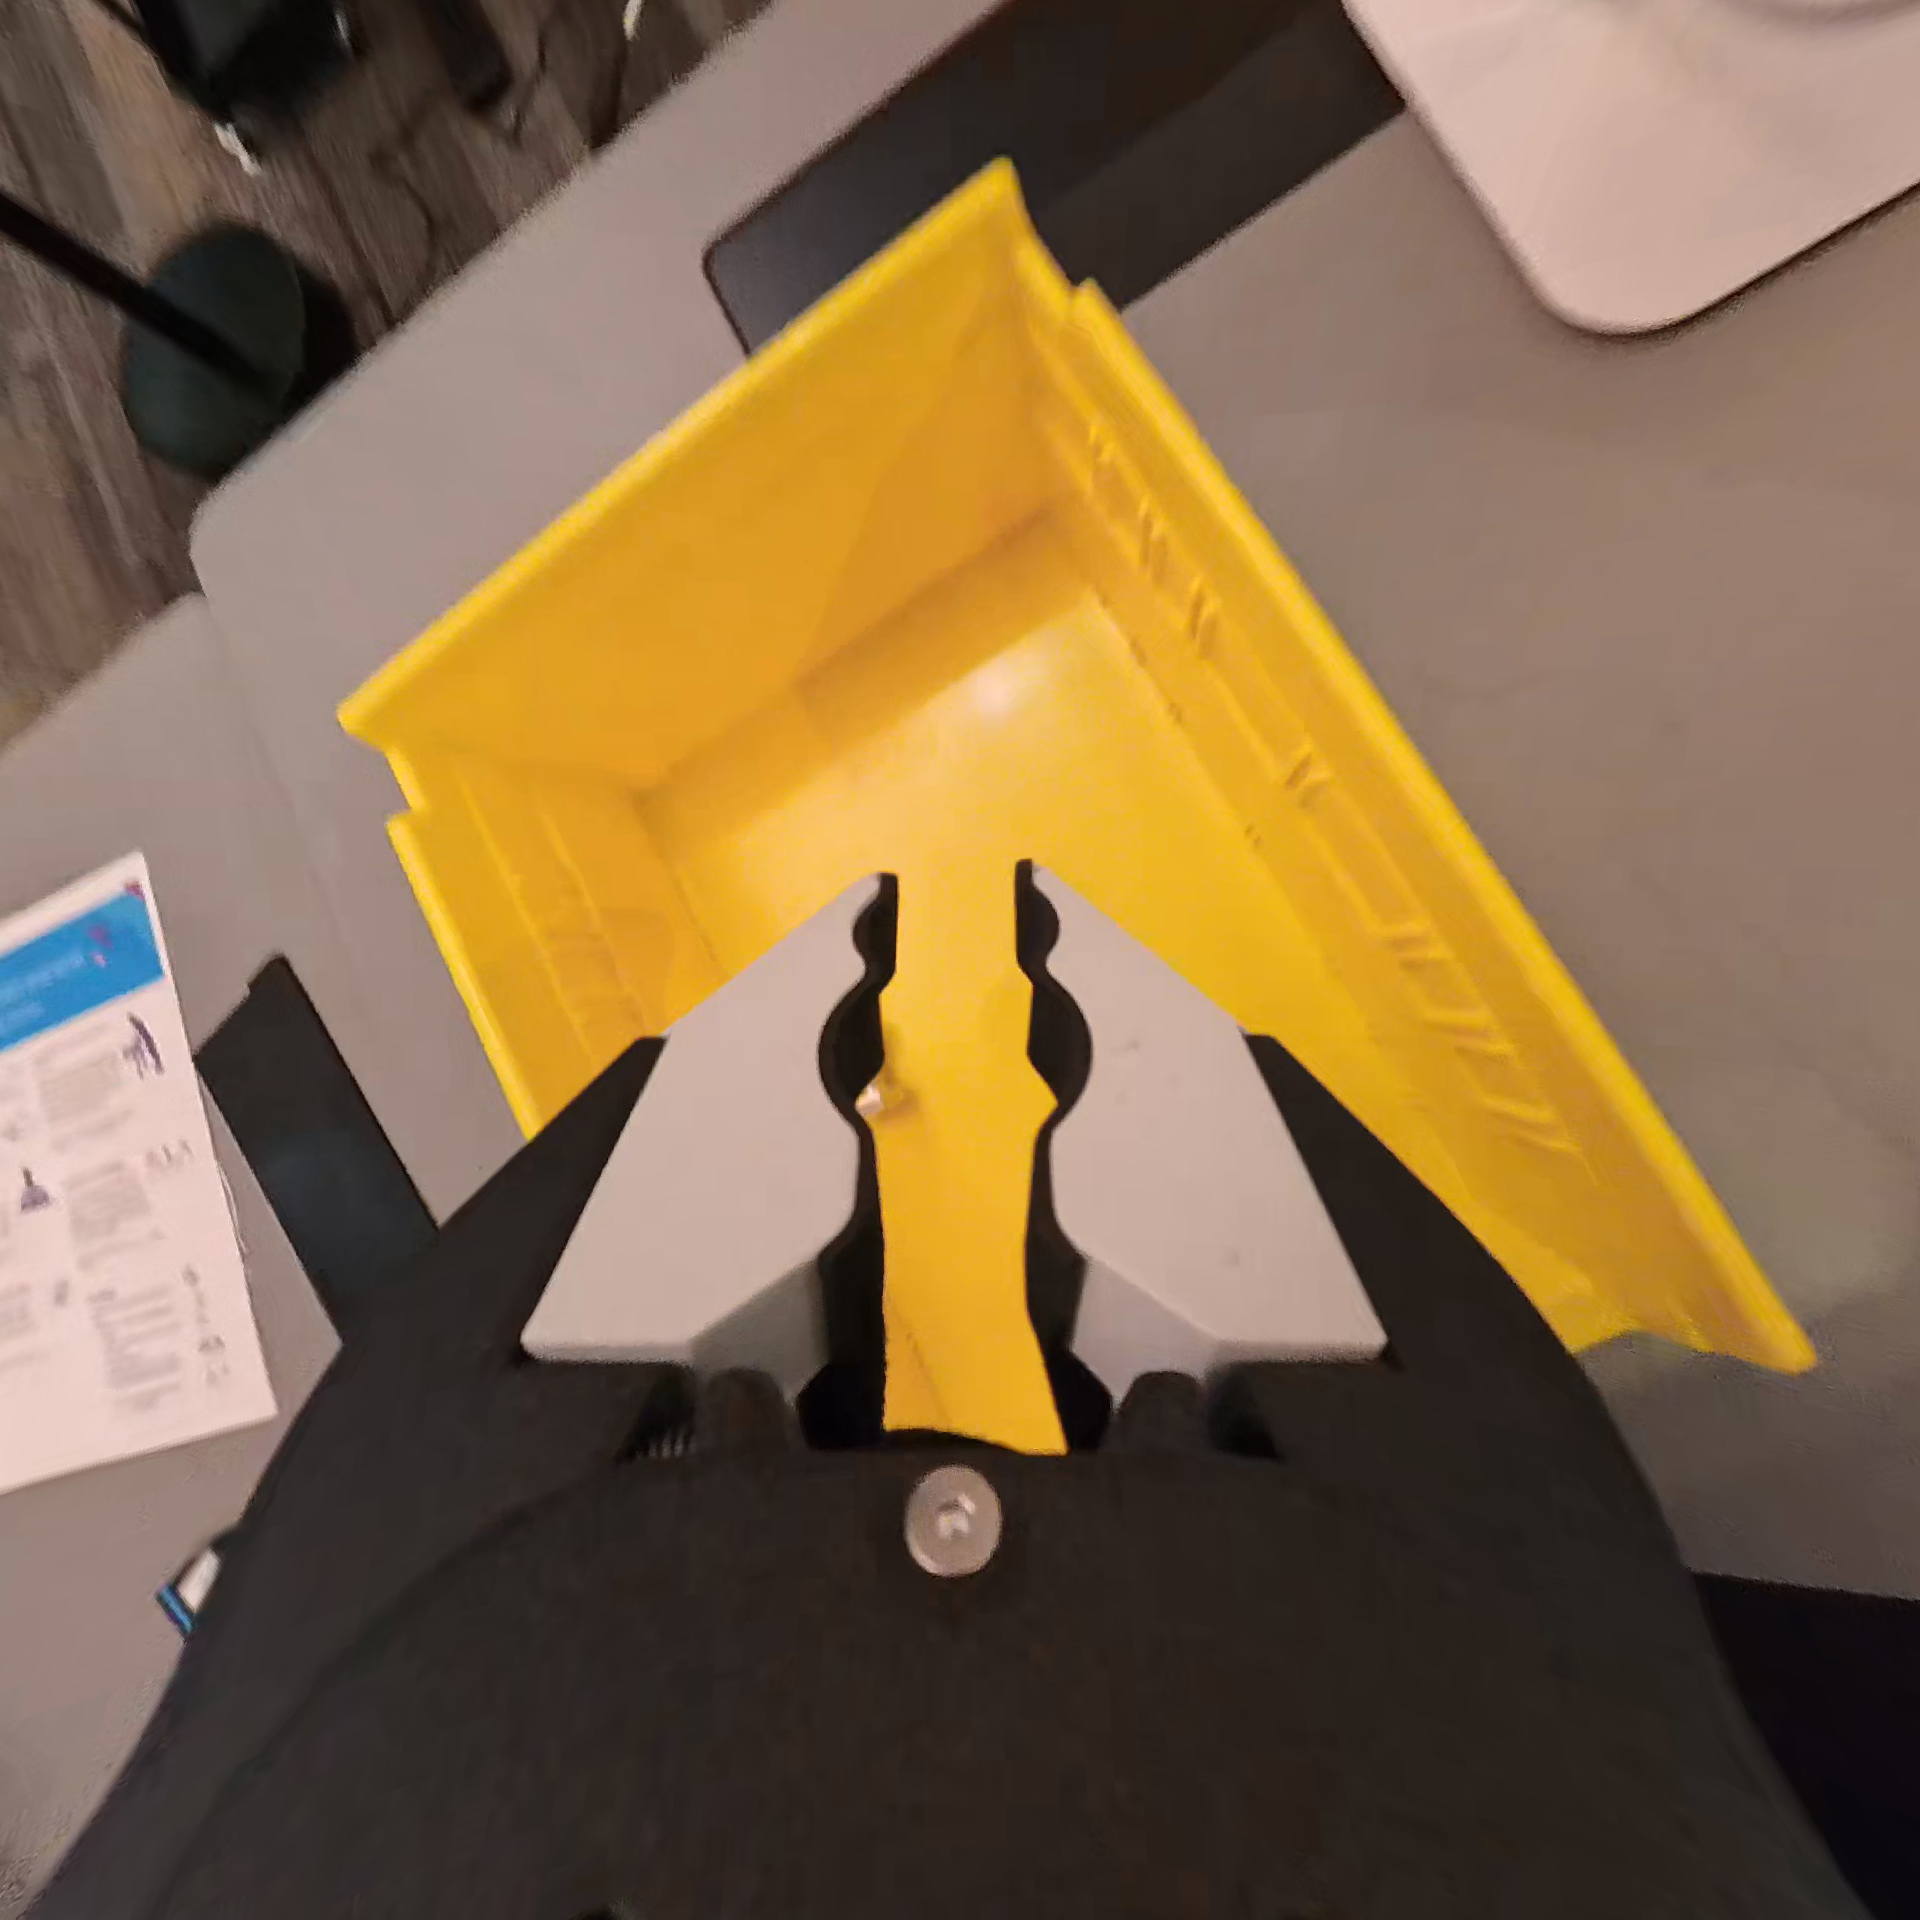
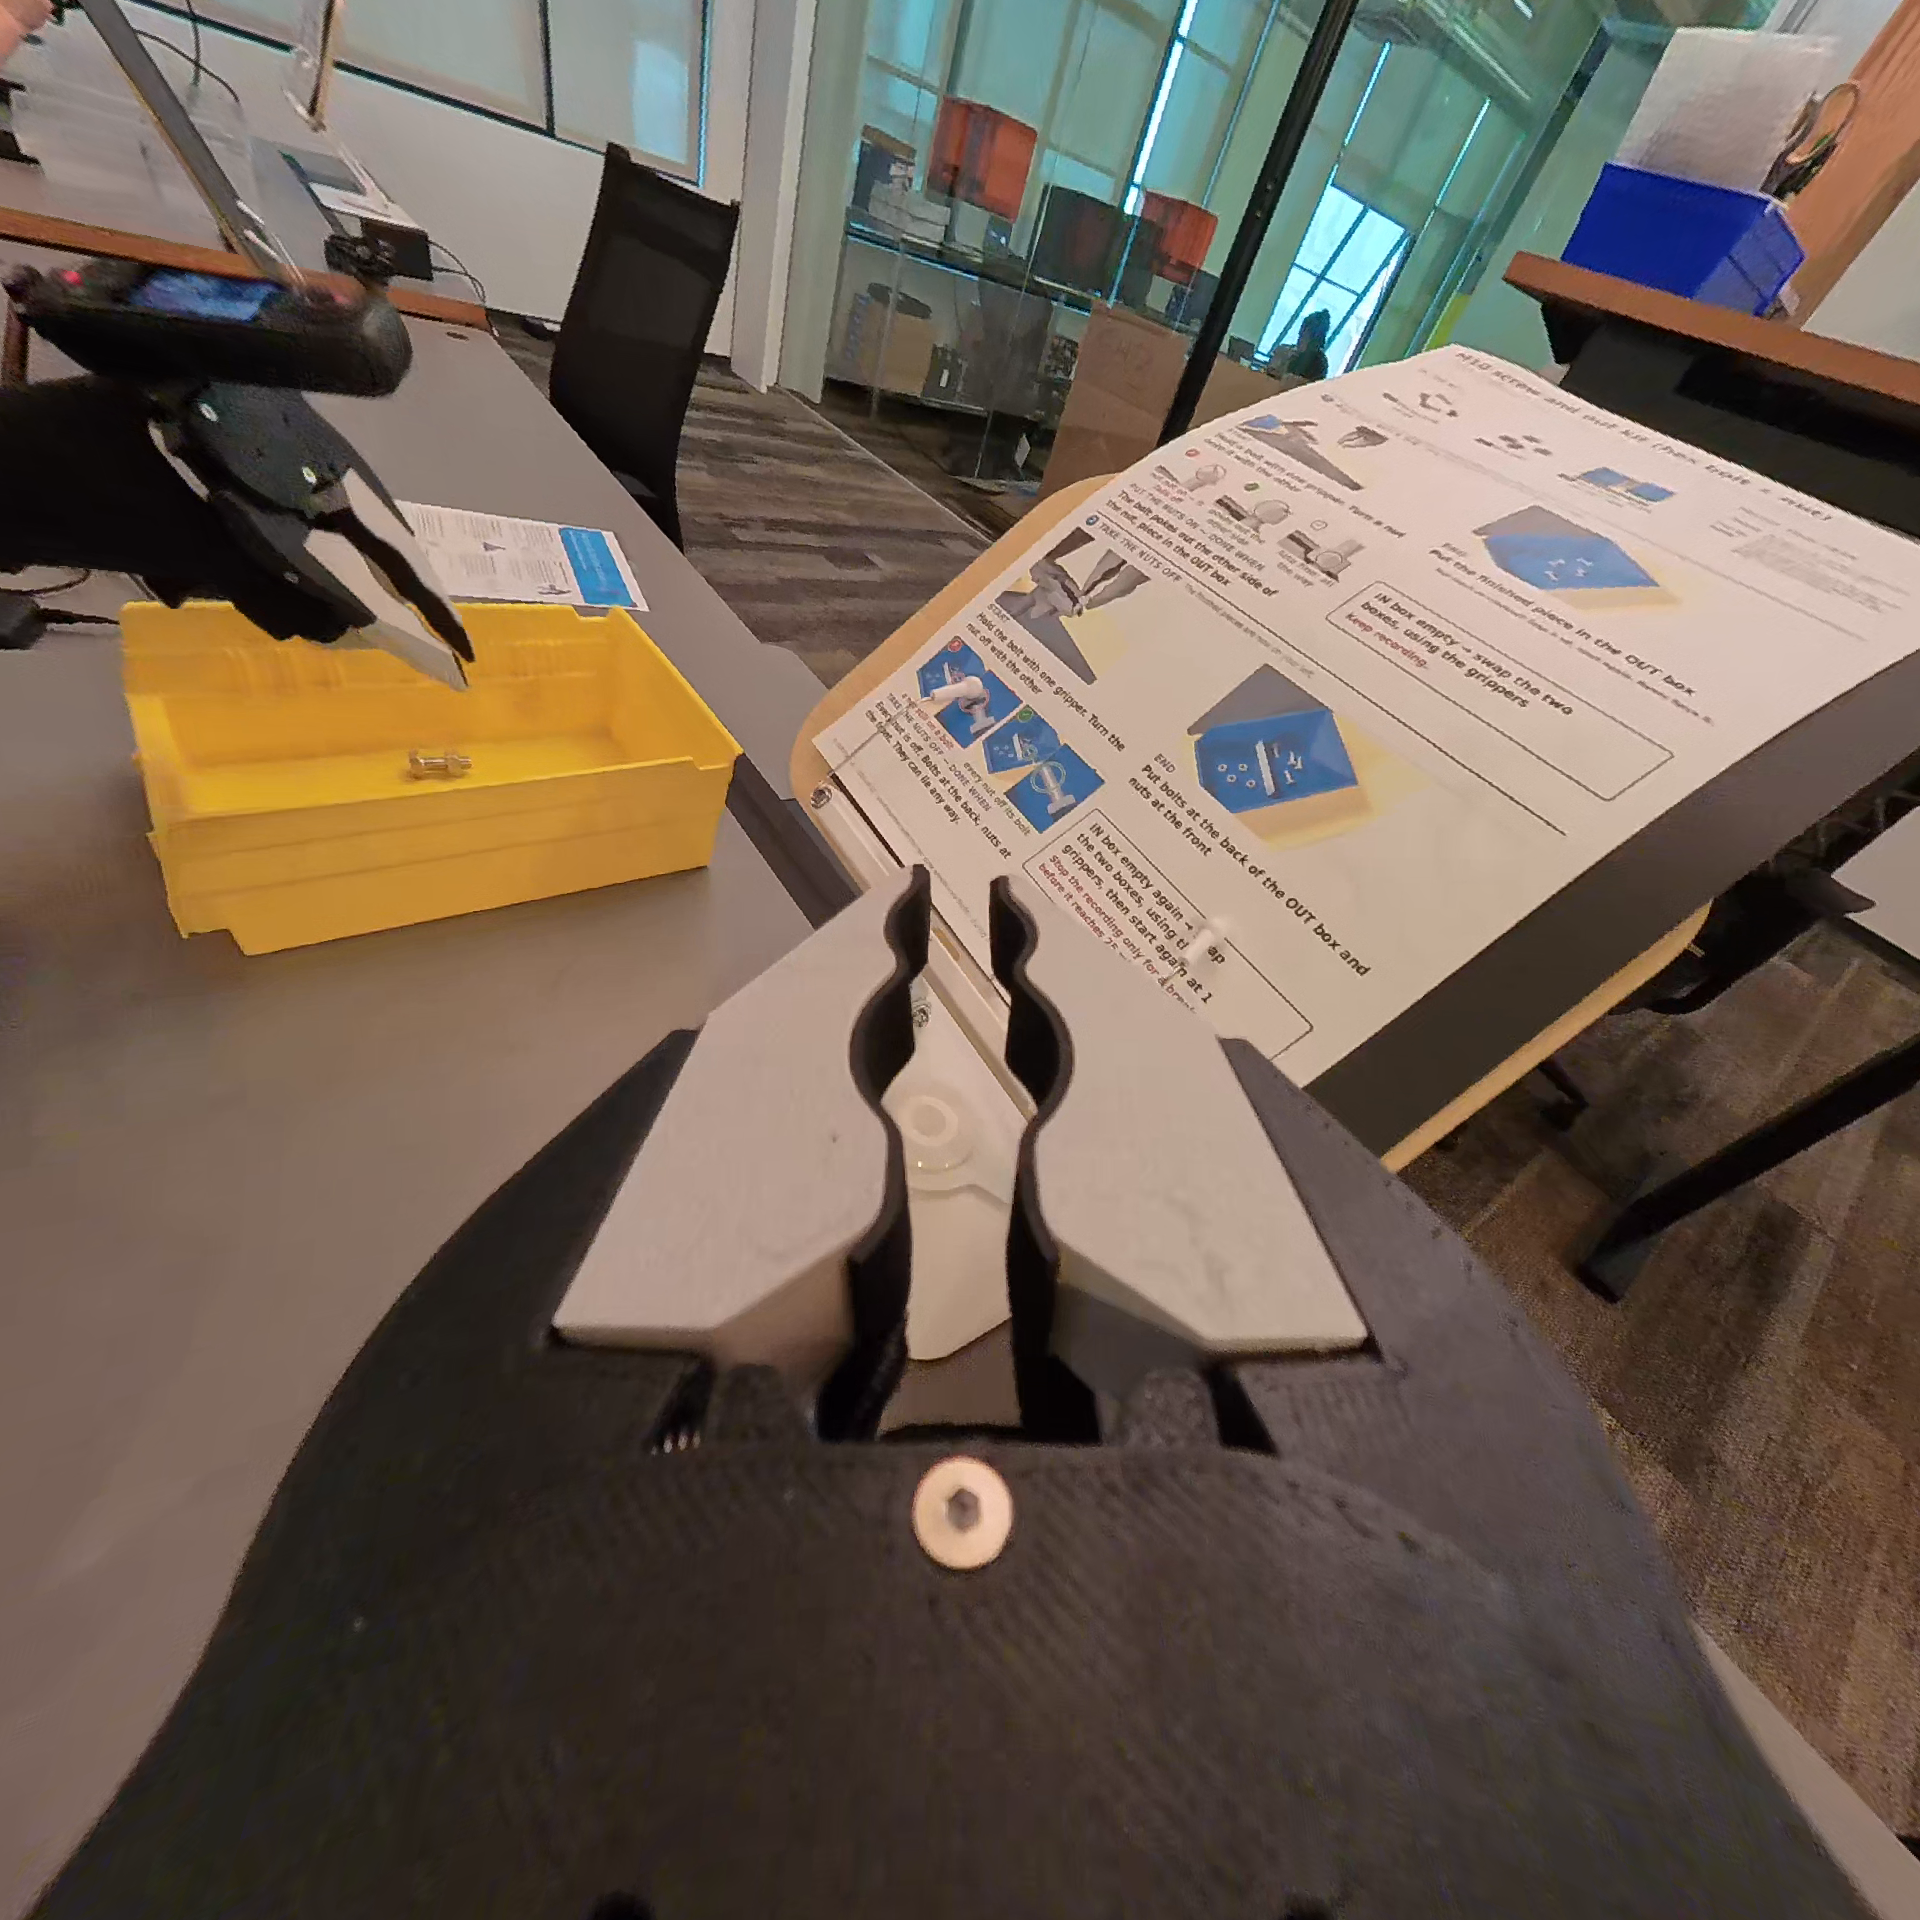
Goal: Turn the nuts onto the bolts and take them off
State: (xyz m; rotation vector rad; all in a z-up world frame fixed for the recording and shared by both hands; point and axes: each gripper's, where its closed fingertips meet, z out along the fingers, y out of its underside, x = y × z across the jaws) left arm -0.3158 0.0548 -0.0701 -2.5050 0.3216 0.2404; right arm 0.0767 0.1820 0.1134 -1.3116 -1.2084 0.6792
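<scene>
hiding part of the bolt point(image 1: 881, 1103), left gripper point(image 1: 956, 873) parted; right gripper point(image 2: 958, 891) parted.

Both grippers look the same tbh: left gripper point(image 1: 954, 883) and right gripper point(image 2: 958, 894) have matte black printed bodies, grey wedge fingers with wavy black pads (one silver screw dead centre).

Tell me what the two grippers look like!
Both look alike. The right gripper has a black, rough-textured body, two pale grey wedge-shaped fingers with wavy black inner edges, and a silver screw in the middle. The left gripper has the same parts; from the side it carries a dark device with a blue screen.
</scene>
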